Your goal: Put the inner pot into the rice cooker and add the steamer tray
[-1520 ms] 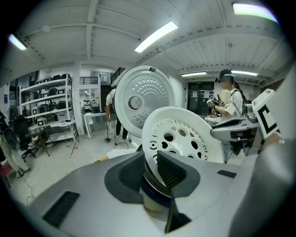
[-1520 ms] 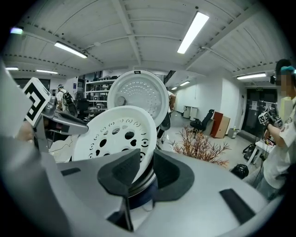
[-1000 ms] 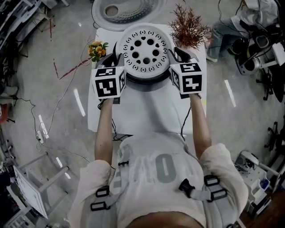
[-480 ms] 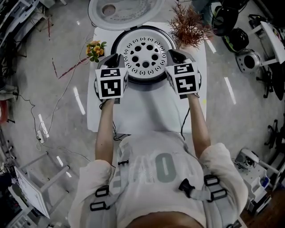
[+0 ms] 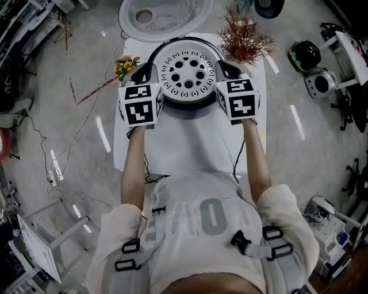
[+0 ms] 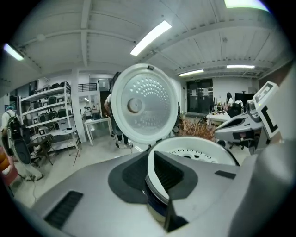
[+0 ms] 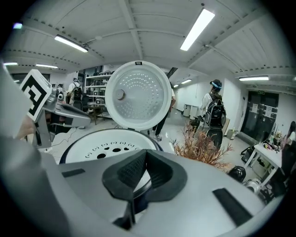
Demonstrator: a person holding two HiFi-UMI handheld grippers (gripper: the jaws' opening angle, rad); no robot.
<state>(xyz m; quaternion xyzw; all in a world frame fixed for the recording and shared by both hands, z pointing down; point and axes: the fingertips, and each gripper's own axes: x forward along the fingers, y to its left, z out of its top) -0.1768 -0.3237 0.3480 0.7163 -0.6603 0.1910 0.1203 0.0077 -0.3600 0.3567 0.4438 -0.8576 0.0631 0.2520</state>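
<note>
Left gripper [image 5: 150, 74]: its jaws have just closed in and now pinch the left rim of the steamer tray. The grip should stay firm, with this hand at the same height as the other.
Steamer tray [image 5: 187, 70]: it sits holes up at the mouth of the rice cooker [image 5: 202, 41], held on both sides. I cannot tell whether it is fully seated. It is best lowered level and centred, so that neither edge catches the cooker's rim.
Inner pot: hidden under the tray.
Lid [image 5: 164, 14]: it stands open behind the cooker, clear of the work.
Right gripper [image 5: 222, 70]: its jaws are pressed almost together on the thin right rim. Both sides should let go only once the tray rests.
Dried plant [image 5: 244, 37]: it is just beside this gripper, so the hand should draw back towards the surface [image 5: 190, 143], not sideways.
</note>
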